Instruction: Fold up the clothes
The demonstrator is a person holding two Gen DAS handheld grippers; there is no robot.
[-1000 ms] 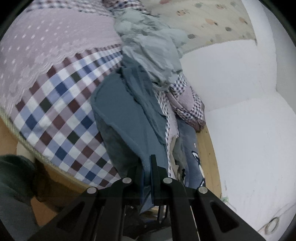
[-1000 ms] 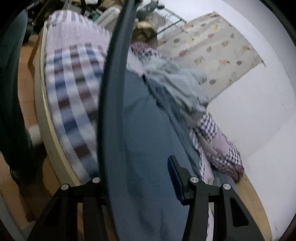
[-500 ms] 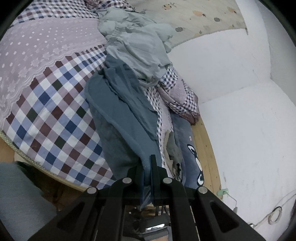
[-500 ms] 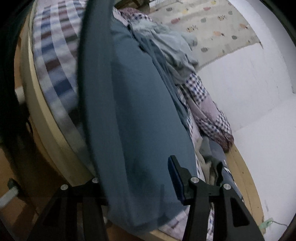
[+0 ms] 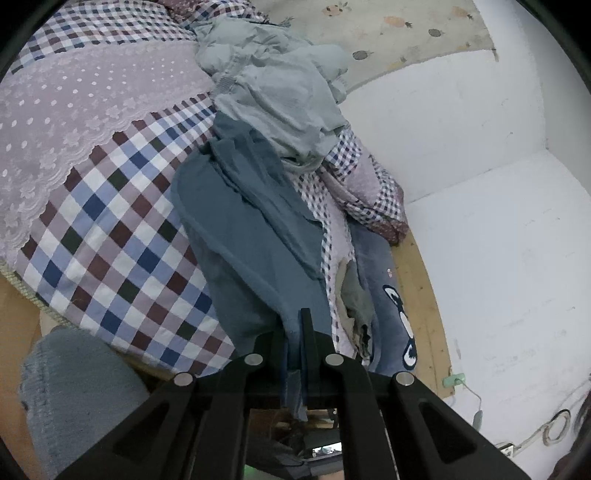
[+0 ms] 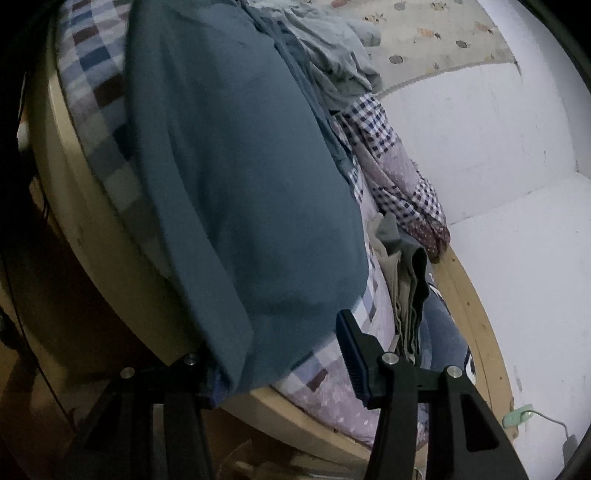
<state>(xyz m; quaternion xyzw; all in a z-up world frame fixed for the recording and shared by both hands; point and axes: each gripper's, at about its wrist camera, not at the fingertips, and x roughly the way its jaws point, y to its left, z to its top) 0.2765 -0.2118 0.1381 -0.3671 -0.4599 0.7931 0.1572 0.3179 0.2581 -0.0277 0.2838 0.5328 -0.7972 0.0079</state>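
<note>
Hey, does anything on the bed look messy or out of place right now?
Yes. A pale grey-green garment lies crumpled in a heap near the wall, and small olive clothes are bunched at the bed's edge. The teal garment, pinched in the left gripper, lies stretched out but wrinkled, not yet folded.

No text, label, brand, number or sign can be read in either view. The wall hanging (image 5: 406, 33) behind the bed shows only small printed motifs, not letters. The blue garment (image 5: 391, 306) at the bed's edge, below that hanging, carries a dark-and-white picture print without any words. Nothing on the tongs bears legible marking.
</note>
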